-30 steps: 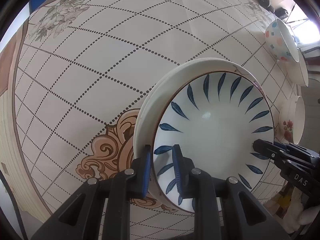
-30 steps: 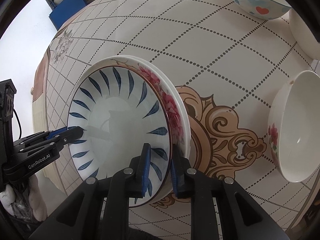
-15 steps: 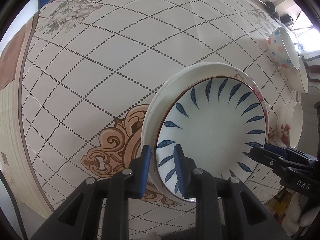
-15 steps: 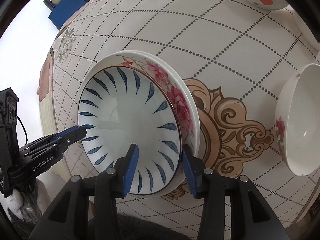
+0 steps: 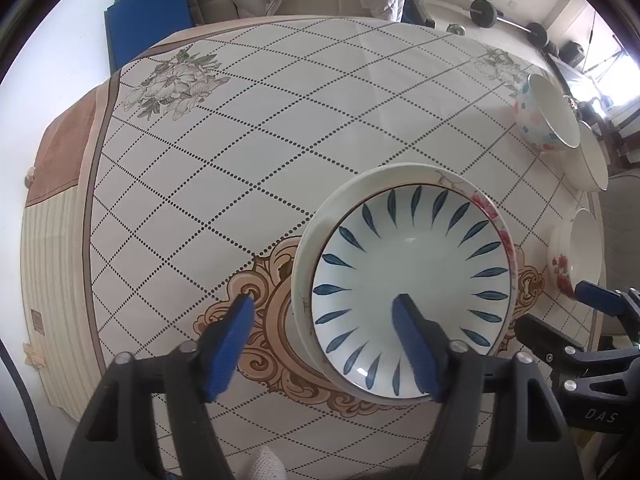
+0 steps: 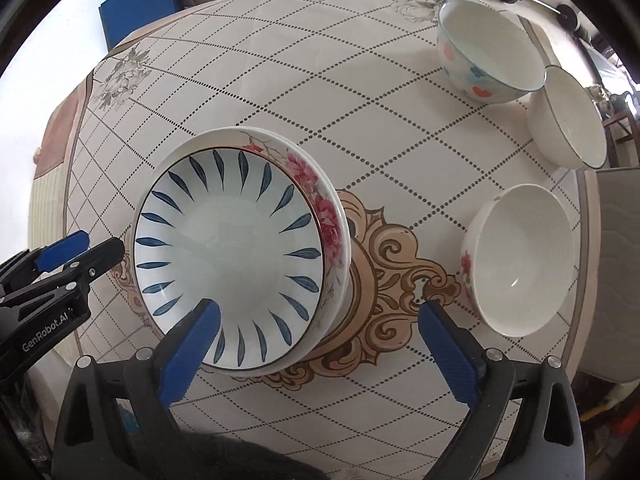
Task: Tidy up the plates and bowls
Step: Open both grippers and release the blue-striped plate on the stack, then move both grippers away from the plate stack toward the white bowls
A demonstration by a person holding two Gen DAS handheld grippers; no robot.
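A blue-leaf plate [image 5: 412, 284] [image 6: 232, 256] lies stacked on a pink-flowered plate [image 5: 348, 200] [image 6: 316, 184] at the table's middle. My left gripper [image 5: 324, 304] is open, raised above the stack's left rim and holding nothing. My right gripper [image 6: 316, 310] is open, raised above the stack's right rim, also empty. Three bowls stand to the right: a rose-printed white bowl [image 6: 520, 260] [image 5: 576, 248], a plain white bowl [image 6: 568, 116] [image 5: 592, 156] and a bowl with coloured spots [image 6: 488, 52] [image 5: 544, 112].
The table [image 5: 280, 120] has a tiled cloth with a brown ornament [image 6: 392, 264] under the stack. A blue mat [image 5: 148, 12] and a sofa stand beyond the far edge. Dumbbells [image 5: 484, 12] lie on the floor at far right.
Both grippers were shut on the stacked plates' rims. They have opened wide, let go and pulled back and up. The stack rests on the table.
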